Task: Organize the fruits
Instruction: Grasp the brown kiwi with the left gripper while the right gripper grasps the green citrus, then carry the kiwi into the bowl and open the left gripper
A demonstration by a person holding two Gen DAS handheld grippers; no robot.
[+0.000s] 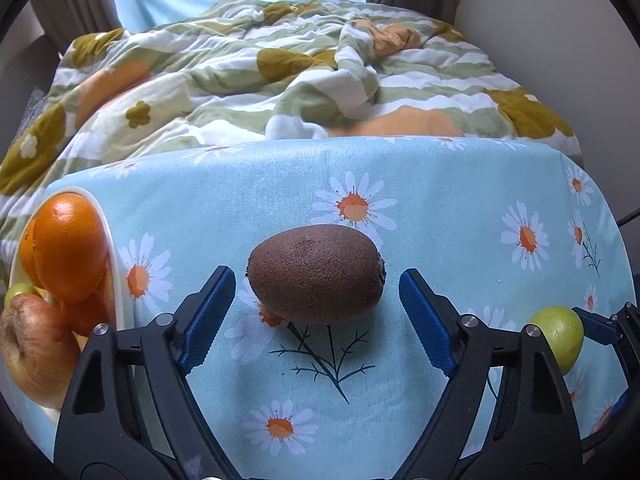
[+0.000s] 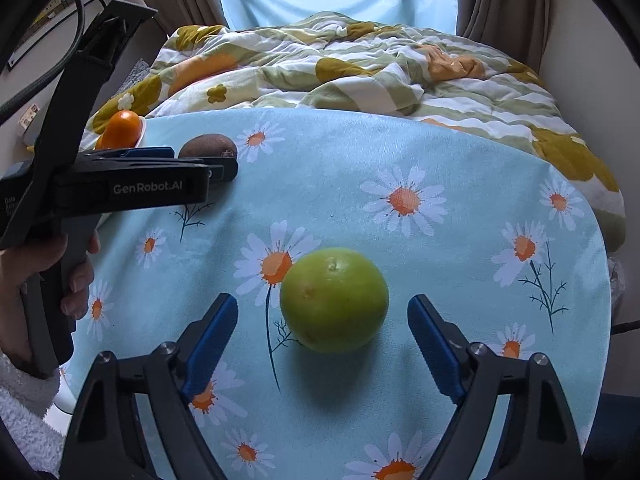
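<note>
A brown kiwi (image 1: pixel 316 274) lies on the daisy tablecloth (image 1: pixel 440 208), between the blue pads of my left gripper (image 1: pixel 316 280), which is open with a gap on each side. A green round fruit (image 2: pixel 334 300) lies between the pads of my right gripper (image 2: pixel 322 312), also open and not touching it. In the left wrist view the green fruit (image 1: pixel 560 336) shows at the right, with the right gripper's tips (image 1: pixel 608 326) beside it. In the right wrist view the left gripper (image 2: pixel 218 170) is at the left, with the kiwi (image 2: pixel 208 146) behind it.
A white bowl (image 1: pixel 118 276) at the table's left holds oranges (image 1: pixel 70 248), an apple (image 1: pixel 36 348) and a small green fruit (image 1: pixel 18 290). A rumpled flowered quilt (image 1: pixel 280 68) lies on the bed behind the table. A hand (image 2: pixel 76 276) holds the left gripper's handle.
</note>
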